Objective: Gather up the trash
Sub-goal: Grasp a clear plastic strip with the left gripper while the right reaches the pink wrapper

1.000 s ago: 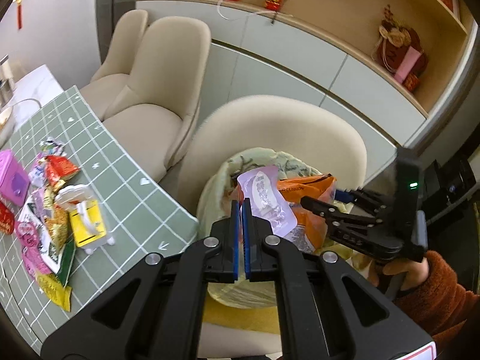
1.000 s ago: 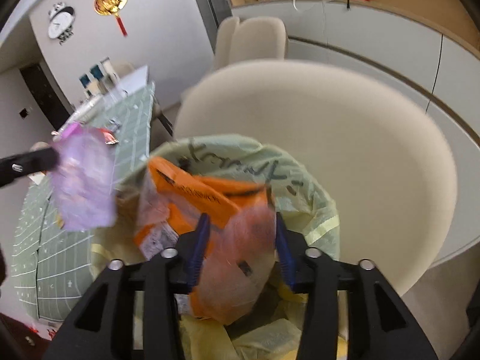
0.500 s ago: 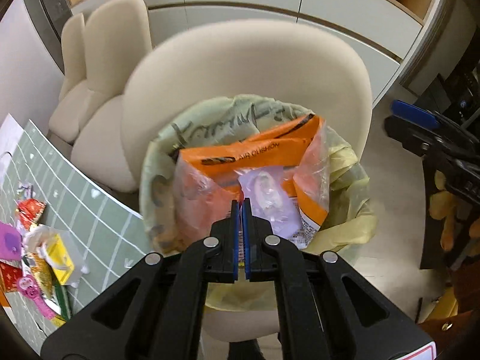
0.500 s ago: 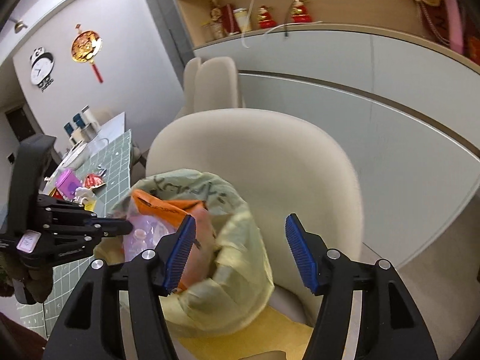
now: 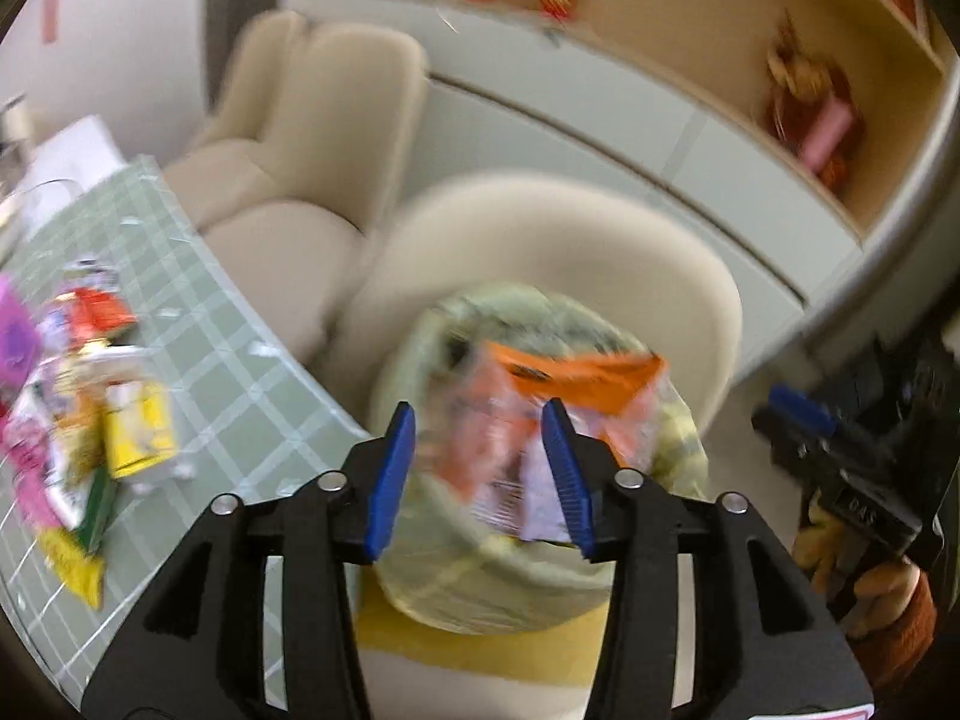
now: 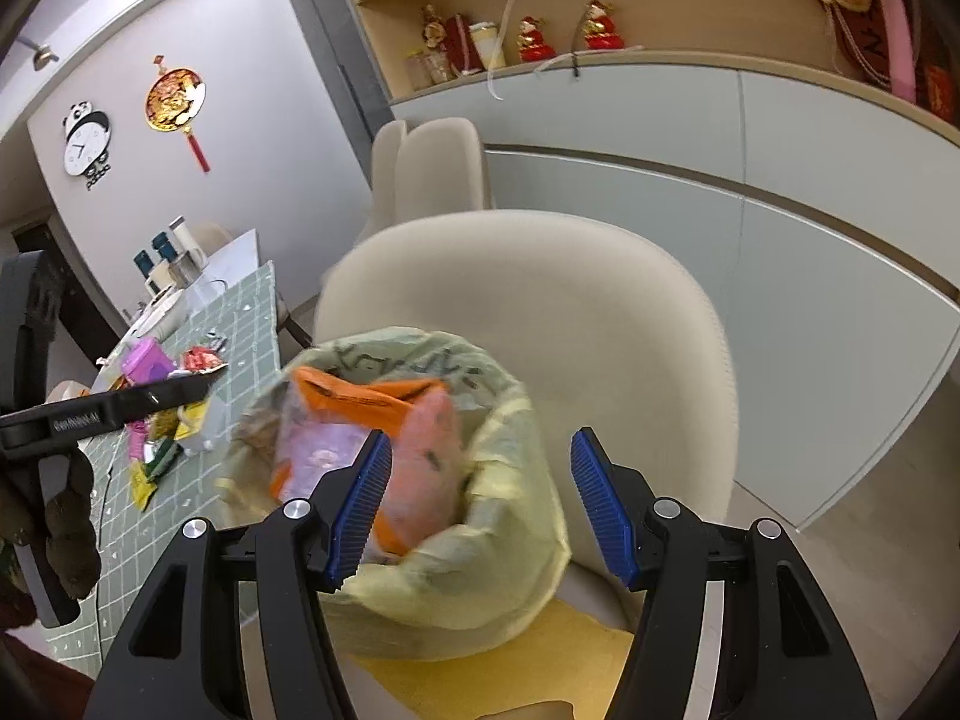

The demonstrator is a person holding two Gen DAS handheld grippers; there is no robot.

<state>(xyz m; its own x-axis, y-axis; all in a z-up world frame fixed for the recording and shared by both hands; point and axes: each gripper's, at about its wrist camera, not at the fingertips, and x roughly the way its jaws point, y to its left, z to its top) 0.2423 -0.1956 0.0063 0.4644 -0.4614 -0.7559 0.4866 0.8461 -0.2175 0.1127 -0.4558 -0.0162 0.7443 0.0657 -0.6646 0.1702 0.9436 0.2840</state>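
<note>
Jaws of my left gripper (image 5: 480, 468) are opening above the trash bag (image 6: 528, 420), nothing pinched between the blue pads; what shows through the gap is the bag's own contents, blurred in the left wrist view. My right gripper (image 6: 480, 504) stands spread wide and empty just in front of the bag, its pads apart from the yellow-green plastic. Set on the seat of a cream chair (image 6: 600, 300), the bag has its mouth turned up, and an orange packet (image 6: 360, 399) and a pale purple wrapper (image 6: 324, 450) lie inside it. I judge the drop to be the step in hand, and to finish it well I would let the left jaws part fully while they are over the bag's mouth, so nothing clings to a pad and slides off outside the rim. Left of the bag, on the green checked counter (image 5: 240, 372), the rest of the trash waits: a yellow carton (image 5: 138, 432), a red wrapper (image 5: 96, 306), a pink packet (image 5: 24, 450) and other scraps too smeared to name. Next I would carry the left gripper across from the bag to that heap and take one piece per grip. Meanwhile the right gripper should stay close beside the bag's rim, ready to steady the soft plastic, which looks liable to sag and close the mouth.
</note>
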